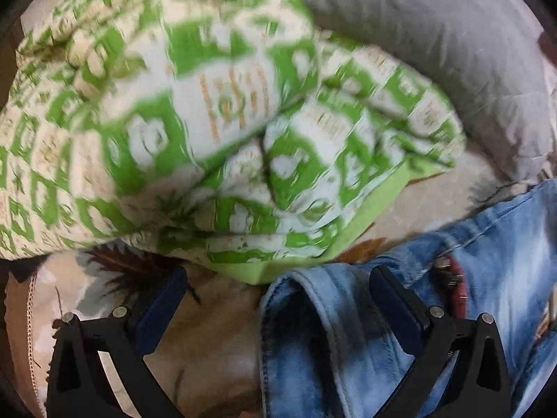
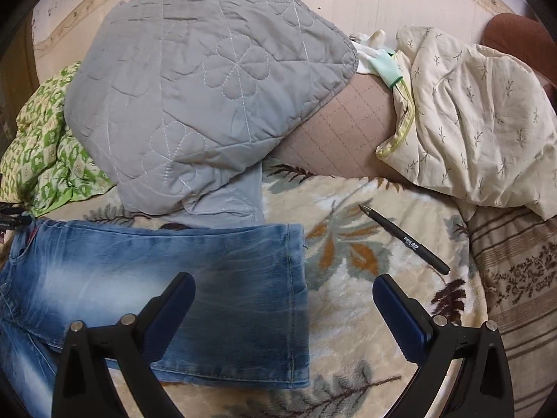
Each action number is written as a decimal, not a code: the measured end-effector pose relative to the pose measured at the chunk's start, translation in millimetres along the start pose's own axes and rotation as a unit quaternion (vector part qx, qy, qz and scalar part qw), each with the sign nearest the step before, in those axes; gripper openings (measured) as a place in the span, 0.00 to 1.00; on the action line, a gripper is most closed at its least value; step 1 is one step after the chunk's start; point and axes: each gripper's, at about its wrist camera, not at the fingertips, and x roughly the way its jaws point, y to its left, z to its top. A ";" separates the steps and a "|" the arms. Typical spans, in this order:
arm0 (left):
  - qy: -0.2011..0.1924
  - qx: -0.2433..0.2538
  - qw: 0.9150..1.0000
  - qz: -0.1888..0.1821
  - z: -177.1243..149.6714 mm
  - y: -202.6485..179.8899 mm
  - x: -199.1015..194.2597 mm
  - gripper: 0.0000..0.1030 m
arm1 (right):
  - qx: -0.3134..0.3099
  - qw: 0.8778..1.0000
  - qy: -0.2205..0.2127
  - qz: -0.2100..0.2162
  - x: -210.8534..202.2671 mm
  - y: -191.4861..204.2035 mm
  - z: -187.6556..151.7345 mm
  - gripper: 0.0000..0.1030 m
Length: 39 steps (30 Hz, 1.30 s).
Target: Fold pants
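Faded blue jeans [image 2: 195, 292] lie folded on a cream floral blanket [image 2: 351, 313]. In the right wrist view their hem edge runs down the middle, under my open right gripper [image 2: 283, 299]; its left finger is over the denim, its right finger over the blanket. In the left wrist view the jeans [image 1: 334, 341] show their waistband end, with a red inner label [image 1: 456, 289]. My left gripper [image 1: 278, 292] is open and empty; the waistband edge lies between its fingers.
A green-and-white patterned quilt [image 1: 195, 122] is piled just beyond the jeans. A grey quilted blanket [image 2: 209, 97] sits behind them. A black pen [image 2: 405, 240] lies on the blanket at right. A cream leafy duvet [image 2: 477, 118] and a striped cover [image 2: 515, 278] fill the right.
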 end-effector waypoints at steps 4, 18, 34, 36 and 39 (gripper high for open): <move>-0.036 0.025 0.999 -0.016 6.3 -18.4 -32.1 1.00 | 0.013 1.000 0.003 0.017 7.5 -6.5 5.2 1.00; -0.048 0.125 0.986 -0.096 -23.1 -117.3 -71.9 1.00 | 0.000 0.998 0.060 -0.001 89.1 -9.2 18.6 1.00; -0.046 0.150 0.983 -0.098 -16.0 -128.3 -66.2 1.00 | -0.092 0.994 -0.021 0.059 30.8 5.6 7.0 0.03; -0.047 0.148 0.983 -0.094 -17.2 -125.1 -67.8 1.00 | -0.105 0.993 -0.030 0.049 23.8 10.3 5.3 0.02; -0.058 0.142 0.985 -0.073 -21.6 -110.8 -74.0 1.00 | -0.117 0.991 -0.037 0.050 16.2 18.1 3.2 0.02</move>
